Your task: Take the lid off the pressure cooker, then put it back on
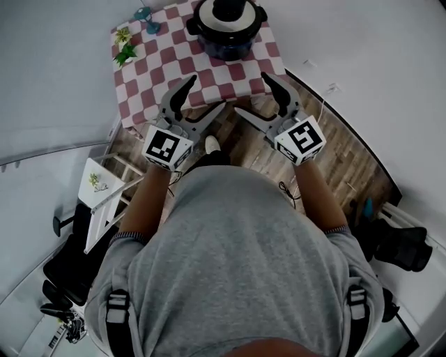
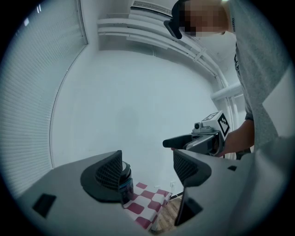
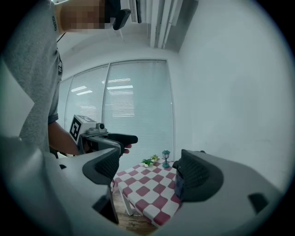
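Your one pressure cooker (image 1: 226, 31) stands upright at the far side of the checkered worktop (image 1: 167, 63), with its single lid (image 1: 228, 15) seated and the knob pointing up. One small plant (image 1: 125, 52) and one teal lamp ornament (image 1: 148, 21) sit to its left. Your left hand-held gripper (image 1: 208, 92) and right hand-held gripper (image 1: 251, 93) hover at the near edge, jaws apart, holding nothing.

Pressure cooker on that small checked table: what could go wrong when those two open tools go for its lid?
1. The lid offers only one dark knob. A loose pinch by the left tool or right tool might let it slip.
2. A sideways tug might drag the pressure cooker along the tablecloth.
3. Setting the lid down on the left might knock over the small plant or the lamp.
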`<state>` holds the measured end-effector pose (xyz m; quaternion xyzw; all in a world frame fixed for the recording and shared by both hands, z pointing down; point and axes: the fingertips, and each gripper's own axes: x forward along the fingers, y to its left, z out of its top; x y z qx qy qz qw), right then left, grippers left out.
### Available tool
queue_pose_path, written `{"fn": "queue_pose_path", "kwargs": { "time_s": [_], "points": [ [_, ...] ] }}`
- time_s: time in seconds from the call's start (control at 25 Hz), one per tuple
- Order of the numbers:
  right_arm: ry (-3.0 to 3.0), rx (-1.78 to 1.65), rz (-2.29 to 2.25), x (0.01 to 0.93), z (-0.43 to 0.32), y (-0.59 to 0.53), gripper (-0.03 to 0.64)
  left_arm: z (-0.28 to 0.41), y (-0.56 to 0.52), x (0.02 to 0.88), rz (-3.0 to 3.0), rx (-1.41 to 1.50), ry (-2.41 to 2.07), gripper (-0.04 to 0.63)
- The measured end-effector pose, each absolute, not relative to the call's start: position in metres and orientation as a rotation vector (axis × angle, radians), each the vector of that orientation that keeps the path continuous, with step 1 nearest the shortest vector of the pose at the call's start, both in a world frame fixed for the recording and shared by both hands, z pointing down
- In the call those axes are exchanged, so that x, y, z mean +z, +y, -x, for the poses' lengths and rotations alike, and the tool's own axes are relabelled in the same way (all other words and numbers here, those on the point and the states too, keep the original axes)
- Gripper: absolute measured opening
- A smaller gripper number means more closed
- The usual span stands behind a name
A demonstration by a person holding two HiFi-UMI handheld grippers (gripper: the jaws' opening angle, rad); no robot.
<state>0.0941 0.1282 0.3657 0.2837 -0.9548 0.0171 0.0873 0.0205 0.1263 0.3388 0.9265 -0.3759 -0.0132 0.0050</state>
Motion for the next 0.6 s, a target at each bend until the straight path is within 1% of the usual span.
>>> {"fn": "queue_pose_path", "kwargs": {
  "time_s": [0.32,0.6],
  "points": [
    [-2.819,0.081,-0.870,0.373,-0.056,0.084,0.420,0.007,0.085,0.351,-2.900,-0.060,-1.092,0.357],
    [-2.820,0.083,-0.866,0.371,-0.039,0.045,0.420,0.021,0.049,0.358,-2.876,-0.050,-1.087,0.357]
  ]
}}
